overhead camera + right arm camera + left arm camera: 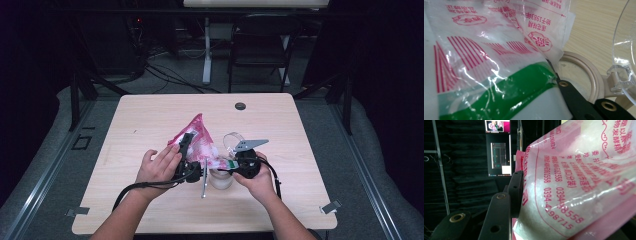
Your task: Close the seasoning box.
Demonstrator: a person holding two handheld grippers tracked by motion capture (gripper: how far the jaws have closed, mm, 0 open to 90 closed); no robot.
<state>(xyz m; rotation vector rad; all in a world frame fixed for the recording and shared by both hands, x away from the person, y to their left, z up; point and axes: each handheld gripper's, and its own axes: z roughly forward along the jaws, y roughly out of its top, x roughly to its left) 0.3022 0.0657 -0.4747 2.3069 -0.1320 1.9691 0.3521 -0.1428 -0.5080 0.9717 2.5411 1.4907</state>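
Note:
A clear and pink plastic bag (201, 136) printed with red writing and filled with white grains hangs tilted over the table, held between my two grippers. My left gripper (191, 141) is shut on its upper body; one black finger (516, 191) presses flat against the bag (579, 182), and the other finger is hidden behind it. My right gripper (229, 164) is shut on the bag's lower, green-striped end (499, 82), with one black finger (571, 97) showing beneath the film. Directly below stands a small pale jar (221, 180) with a beige rim (586, 67) and its clear hinged lid (233, 138) (626, 50) open.
The light wooden table (150, 120) has a black round grommet (240, 106) near its far edge. A dark folding chair (260, 45) and a white post (206, 50) stand beyond it. A lit monitor (499, 157) glows in the dark background.

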